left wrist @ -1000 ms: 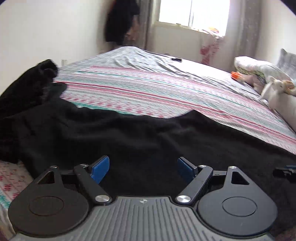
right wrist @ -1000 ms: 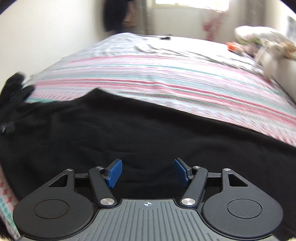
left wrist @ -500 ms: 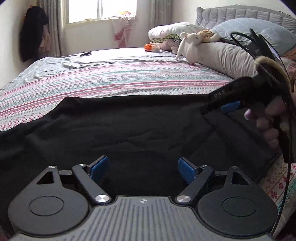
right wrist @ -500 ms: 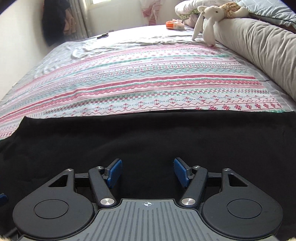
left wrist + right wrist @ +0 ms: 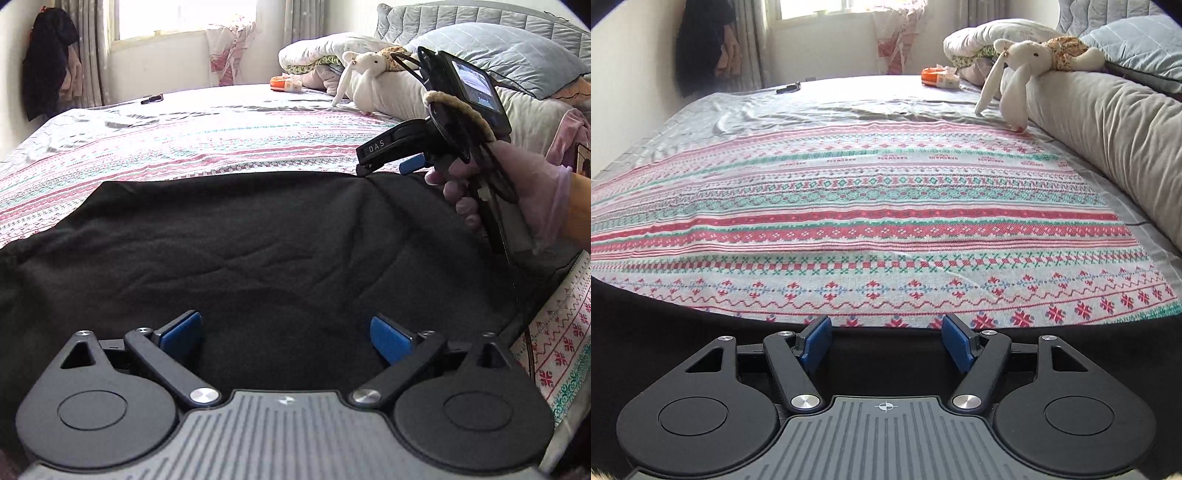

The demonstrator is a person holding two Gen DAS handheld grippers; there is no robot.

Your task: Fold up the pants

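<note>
Black pants (image 5: 258, 240) lie spread flat on the patterned bedspread (image 5: 184, 147). My left gripper (image 5: 286, 334) is open, just above the near part of the pants, holding nothing. My right gripper (image 5: 886, 341) is open, its blue pads (image 5: 816, 341) straddling the far edge of the pants (image 5: 665, 332). In the left wrist view the right gripper (image 5: 384, 162) hovers at the pants' far right edge, held by a gloved hand (image 5: 517, 199).
A long grey bolster (image 5: 1108, 140) with a white plush rabbit (image 5: 1027, 62) lies along the right side. Pillows (image 5: 498, 55) and folded bedding sit at the headboard. An orange box (image 5: 938, 77) and a dark phone (image 5: 788, 88) lie far back. Dark clothes (image 5: 48, 59) hang by the window.
Both grippers swung right along the pants toward the pillows. The right gripper moved forward to the pants' far edge. Both stayed open.
</note>
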